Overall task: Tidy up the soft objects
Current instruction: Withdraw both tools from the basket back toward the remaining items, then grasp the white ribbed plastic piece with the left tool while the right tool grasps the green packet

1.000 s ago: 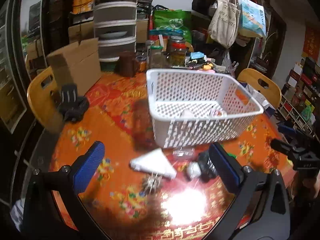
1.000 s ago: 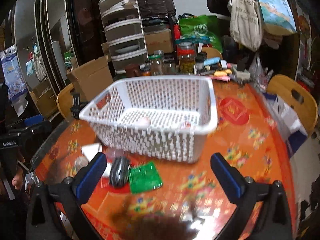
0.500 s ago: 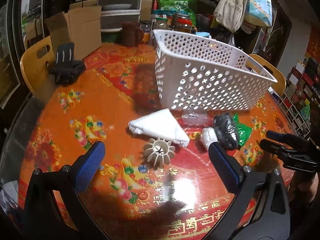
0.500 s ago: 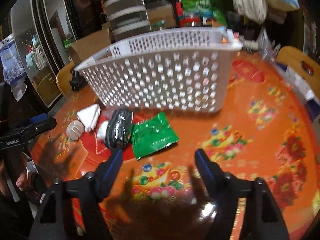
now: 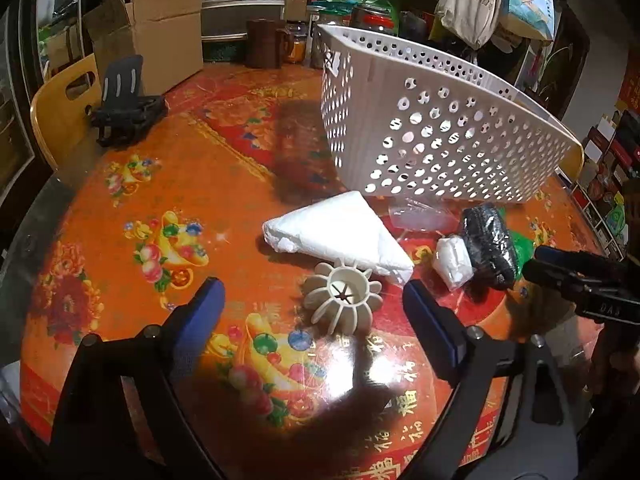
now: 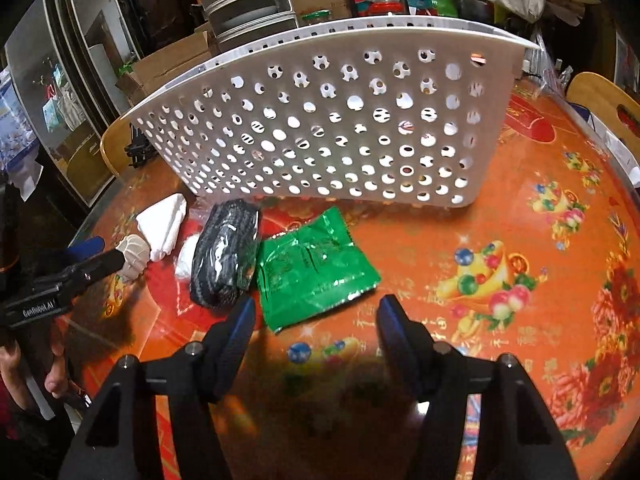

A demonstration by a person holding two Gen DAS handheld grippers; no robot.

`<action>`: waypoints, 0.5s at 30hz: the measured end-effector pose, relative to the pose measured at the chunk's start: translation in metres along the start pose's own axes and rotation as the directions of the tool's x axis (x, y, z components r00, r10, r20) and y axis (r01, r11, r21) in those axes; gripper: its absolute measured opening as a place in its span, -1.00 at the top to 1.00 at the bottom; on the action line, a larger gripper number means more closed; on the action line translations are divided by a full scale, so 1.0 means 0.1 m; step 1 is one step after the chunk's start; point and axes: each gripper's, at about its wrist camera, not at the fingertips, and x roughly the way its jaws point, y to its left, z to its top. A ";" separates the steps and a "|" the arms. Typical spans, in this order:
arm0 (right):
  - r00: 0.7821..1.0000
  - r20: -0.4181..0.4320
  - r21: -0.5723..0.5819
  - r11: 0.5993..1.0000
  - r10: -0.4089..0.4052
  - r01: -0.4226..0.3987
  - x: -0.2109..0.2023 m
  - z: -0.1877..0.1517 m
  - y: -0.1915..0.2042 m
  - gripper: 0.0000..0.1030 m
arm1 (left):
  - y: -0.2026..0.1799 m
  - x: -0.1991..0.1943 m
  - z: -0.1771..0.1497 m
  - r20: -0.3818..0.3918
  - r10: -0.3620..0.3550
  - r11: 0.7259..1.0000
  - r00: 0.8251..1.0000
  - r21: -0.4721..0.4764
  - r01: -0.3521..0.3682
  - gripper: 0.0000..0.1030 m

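A white perforated basket [image 5: 432, 128] [image 6: 340, 128] stands on the orange table. In front of it lie a white triangular foam wedge [image 5: 340, 236] [image 6: 162, 224], a beige ribbed ball [image 5: 342, 298] [image 6: 134, 252], a small white wad [image 5: 452, 262] [image 6: 186, 258], a black wrapped bundle [image 5: 486, 246] [image 6: 224, 256] and a green packet [image 6: 312, 268]. My left gripper [image 5: 314, 306] is open, low over the table, with the beige ball between its fingers. My right gripper [image 6: 316, 318] is open just before the green packet's near edge.
A black phone stand [image 5: 124, 104] sits at the table's left edge by a yellow chair [image 5: 60, 112]. A cardboard box [image 5: 152, 48], a brown mug [image 5: 264, 44], jars and drawers crowd the back. Another yellow chair [image 6: 604, 108] stands at the right.
Both grippers have dropped lower and moved forward toward the objects. The left now straddles the beige ball; the right has come up to the green packet.
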 end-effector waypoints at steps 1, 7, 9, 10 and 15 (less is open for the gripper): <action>1.000 0.000 -0.002 1.000 -0.005 0.005 0.01 0.02 0.01 -0.24 | -0.01 0.01 0.00 -0.002 -0.002 1.000 1.000 0.001 0.002 -0.72; 0.999 0.008 -0.031 0.998 -0.045 0.045 0.12 0.10 0.06 -0.18 | -0.04 0.11 0.01 -0.012 -0.006 1.000 1.000 0.009 0.006 -0.72; 0.998 0.012 -0.038 0.998 -0.056 0.056 0.14 0.12 0.06 -0.13 | -0.05 0.13 0.01 -0.013 -0.001 1.000 1.000 0.015 0.001 -0.72; 0.998 0.013 -0.039 0.997 -0.060 0.060 0.14 0.12 0.05 -0.04 | -0.05 0.14 0.01 -0.014 0.001 1.000 1.000 0.016 -0.001 -0.71; 0.998 0.015 -0.035 0.998 -0.055 0.056 0.13 0.13 0.01 0.41 | -0.04 0.18 0.00 -0.021 0.001 1.000 1.000 0.009 -0.001 -0.61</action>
